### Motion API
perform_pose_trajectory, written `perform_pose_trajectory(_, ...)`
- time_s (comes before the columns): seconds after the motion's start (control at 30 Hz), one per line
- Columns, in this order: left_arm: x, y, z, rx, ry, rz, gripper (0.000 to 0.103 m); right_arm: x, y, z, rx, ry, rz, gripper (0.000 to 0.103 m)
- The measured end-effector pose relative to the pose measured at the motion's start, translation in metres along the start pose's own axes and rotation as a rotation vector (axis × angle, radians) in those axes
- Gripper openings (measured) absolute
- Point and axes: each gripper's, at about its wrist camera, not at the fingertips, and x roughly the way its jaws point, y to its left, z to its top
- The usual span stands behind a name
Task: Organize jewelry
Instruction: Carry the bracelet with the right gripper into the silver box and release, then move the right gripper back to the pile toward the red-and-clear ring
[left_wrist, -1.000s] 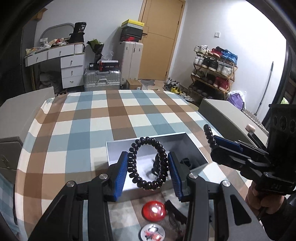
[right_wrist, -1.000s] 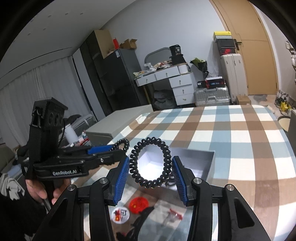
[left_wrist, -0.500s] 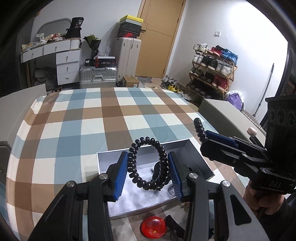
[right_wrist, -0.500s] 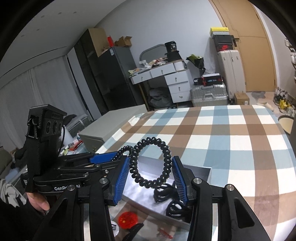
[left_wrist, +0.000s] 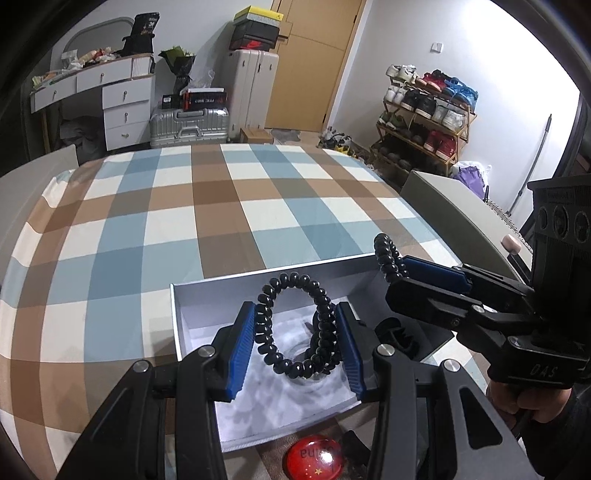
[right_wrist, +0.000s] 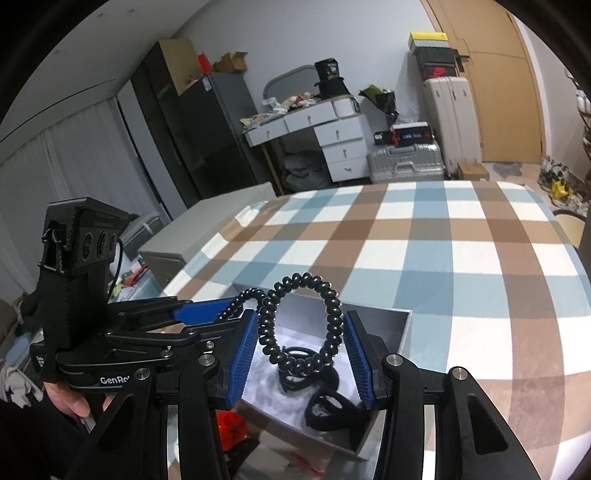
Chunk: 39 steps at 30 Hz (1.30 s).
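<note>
Each gripper is shut on its own black spiral coil band. My left gripper (left_wrist: 295, 343) holds one band (left_wrist: 295, 325) upright over the open grey box (left_wrist: 221, 291). My right gripper (right_wrist: 301, 349) holds the other band (right_wrist: 299, 325) over the same box (right_wrist: 402, 325). The right gripper also shows in the left wrist view (left_wrist: 413, 273), over the box's right rim, its band (left_wrist: 388, 258) sticking out. The left gripper shows in the right wrist view (right_wrist: 207, 314). Black hair ties (right_wrist: 325, 402) lie inside the box.
The box stands on a plaid blue, brown and white tablecloth (left_wrist: 221, 206). A red round badge (left_wrist: 314, 458) lies just in front of the box. Grey cabinets (left_wrist: 454, 206) flank the table. A dresser, suitcases and a shoe rack stand behind.
Both grippers have moved forward over the box with their bands. The box now sits lower and nearer in both views, and the white badge has dropped out of sight.
</note>
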Motion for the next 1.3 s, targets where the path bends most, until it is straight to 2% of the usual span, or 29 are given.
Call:
perform_pose_trajectory(0.13, 0.003, 0.001, -0.001, -0.009, 0.016, -0.026, 0.039, 0.004, -0.003, -0.002, 0.003, 0.019, -0.024, 0.049)
perform_pose_trajectory(0.2, 0.003, 0.000, -0.002, -0.003, 0.019, -0.031, 0.043, 0.004, -0.004, -0.003, 0.006, 0.018, -0.031, 0.050)
perform_pose_trajectory(0.27, 0.002, -0.002, -0.001, 0.004, 0.019, -0.011, 0.060, 0.003, -0.004, -0.003, 0.010, 0.018, -0.034, 0.052)
perform_pose_trajectory(0.37, -0.002, -0.002, -0.001, 0.003, 0.003, -0.011, 0.072, -0.001, -0.004, -0.002, 0.013, 0.001, -0.034, 0.061)
perform_pose_trajectory(0.7, -0.019, -0.007, -0.003, 0.016, -0.039, 0.058, 0.072, -0.029, 0.003, -0.001, -0.003, -0.076, -0.046, 0.074)
perform_pose_trajectory(1.3, -0.055, -0.021, -0.013, 0.021, -0.121, 0.141, 0.074, -0.085, 0.038, -0.011, -0.074, -0.186, -0.023, 0.087)
